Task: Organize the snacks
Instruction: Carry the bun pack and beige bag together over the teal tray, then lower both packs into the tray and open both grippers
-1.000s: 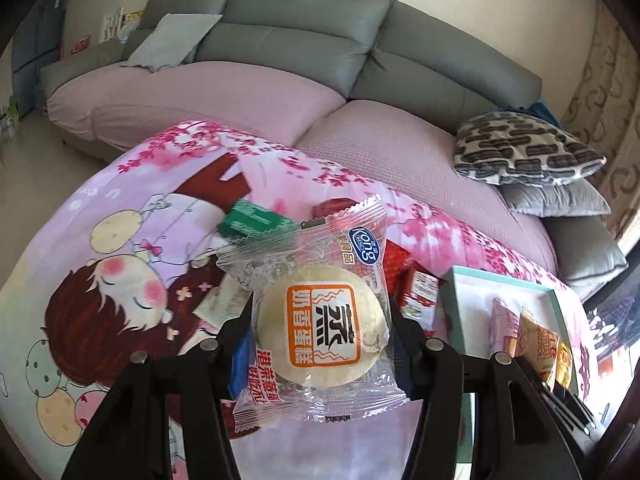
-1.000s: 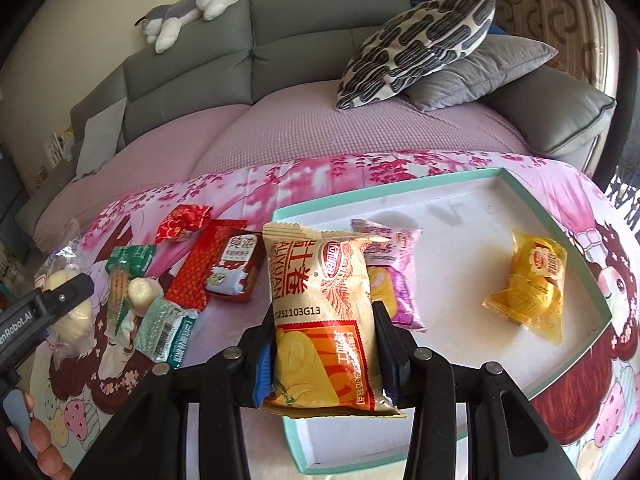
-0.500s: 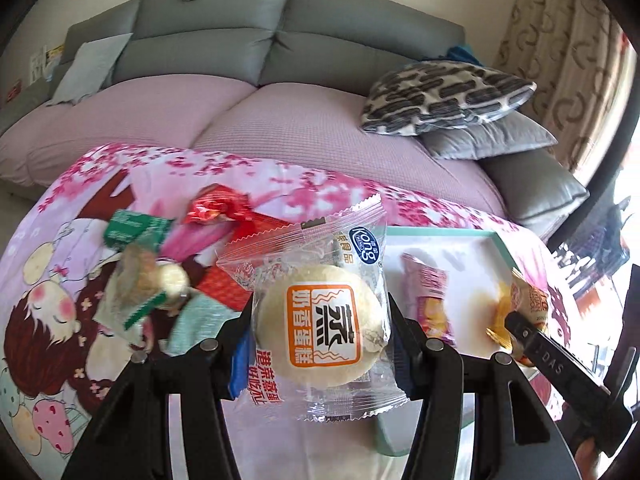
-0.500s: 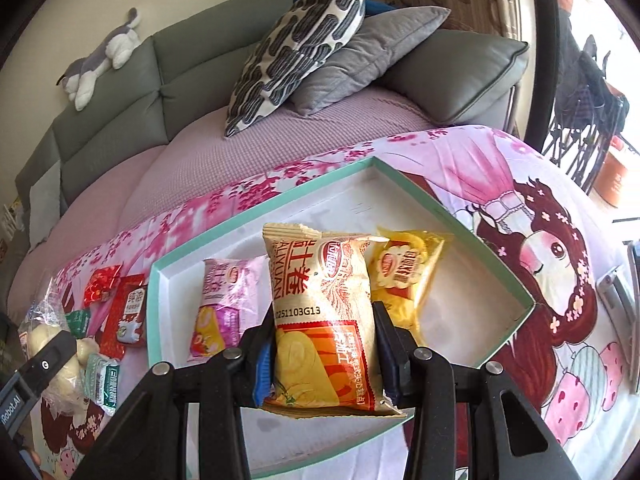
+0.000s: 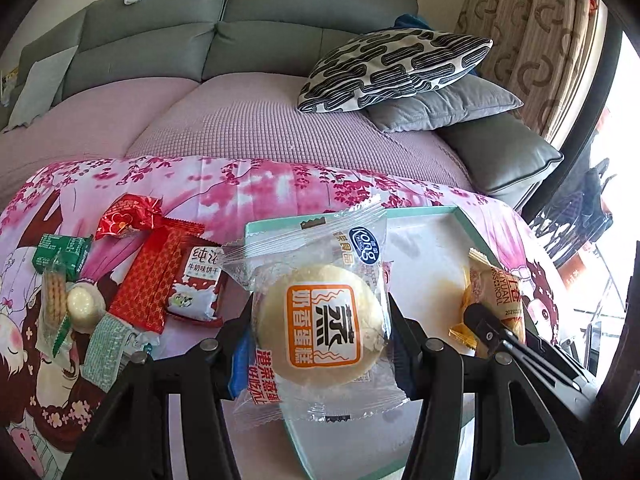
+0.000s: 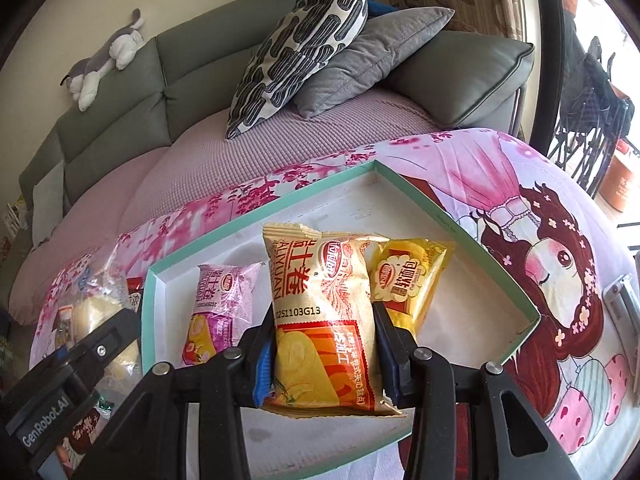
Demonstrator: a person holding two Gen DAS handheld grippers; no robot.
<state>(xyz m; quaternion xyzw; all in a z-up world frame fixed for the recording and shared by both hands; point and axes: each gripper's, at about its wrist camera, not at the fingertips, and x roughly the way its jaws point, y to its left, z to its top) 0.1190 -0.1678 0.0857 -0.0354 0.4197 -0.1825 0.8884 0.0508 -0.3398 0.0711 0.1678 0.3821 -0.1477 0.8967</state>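
My left gripper (image 5: pixel 320 332) is shut on a clear-wrapped round steamed cake (image 5: pixel 318 322) and holds it over the left part of the teal-rimmed white tray (image 5: pixel 416 212). My right gripper (image 6: pixel 325 354) is shut on a gold and orange egg-roll packet (image 6: pixel 320 320), held above the middle of the tray (image 6: pixel 280 204). A pink packet (image 6: pixel 218 312) and a yellow packet (image 6: pixel 408 280) lie in the tray. The right gripper shows in the left wrist view (image 5: pixel 486 330) and the left gripper in the right wrist view (image 6: pixel 86 348).
Loose snacks lie on the pink cartoon cloth left of the tray: a red biscuit pack (image 5: pixel 160 276), a red sweet (image 5: pixel 126 218), a green pack (image 5: pixel 60 250) and small wrapped pieces (image 5: pixel 82 306). A grey sofa (image 5: pixel 248 64) with pillows (image 5: pixel 392 66) stands behind.
Both grippers moved right with their snacks. The left gripper has come from over the loose snacks to over the tray's left edge. The right gripper sits further over the tray.
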